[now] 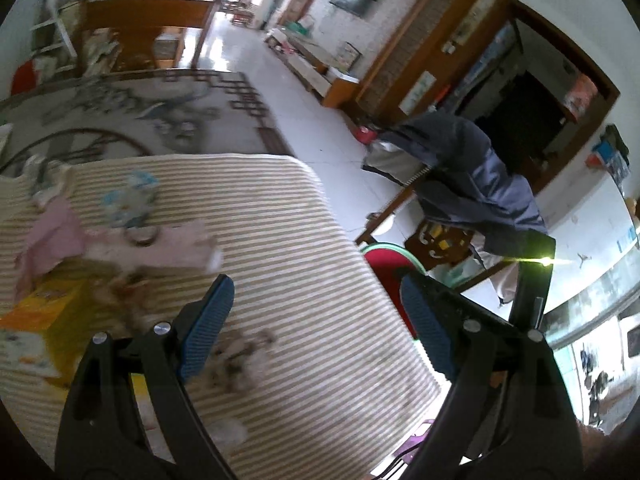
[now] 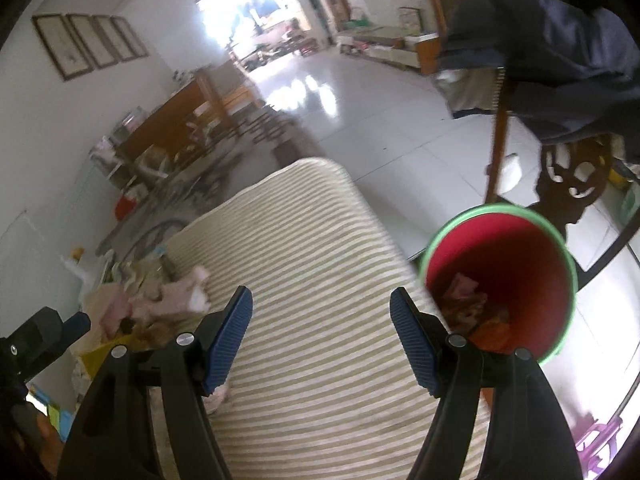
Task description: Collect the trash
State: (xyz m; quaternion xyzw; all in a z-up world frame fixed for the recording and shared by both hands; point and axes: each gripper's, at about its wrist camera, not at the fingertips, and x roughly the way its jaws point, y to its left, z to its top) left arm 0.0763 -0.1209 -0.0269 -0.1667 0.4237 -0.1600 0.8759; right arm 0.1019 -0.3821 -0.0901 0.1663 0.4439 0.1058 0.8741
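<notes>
Over the striped desk (image 2: 320, 280), both grippers empty: left gripper (image 1: 316, 320) & right gripper (image 2: 320, 328) w/ fingers spread wide, nothing btwn. Trash pile (image 1: 132, 240) sits at far-left; crumpled tissue (image 1: 240, 360) just under left fingers. Grab tissue first, pinch low. Red bin (image 2: 500, 280) hugs desk's right edge; bare stripes btwn give room.

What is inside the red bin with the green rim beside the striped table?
The red bin holds crumpled trash at its bottom: a pinkish scrap, brownish bits and something orange. The right gripper, open and empty, covers the bin's near lower edge, so any contents there are hidden.
</notes>
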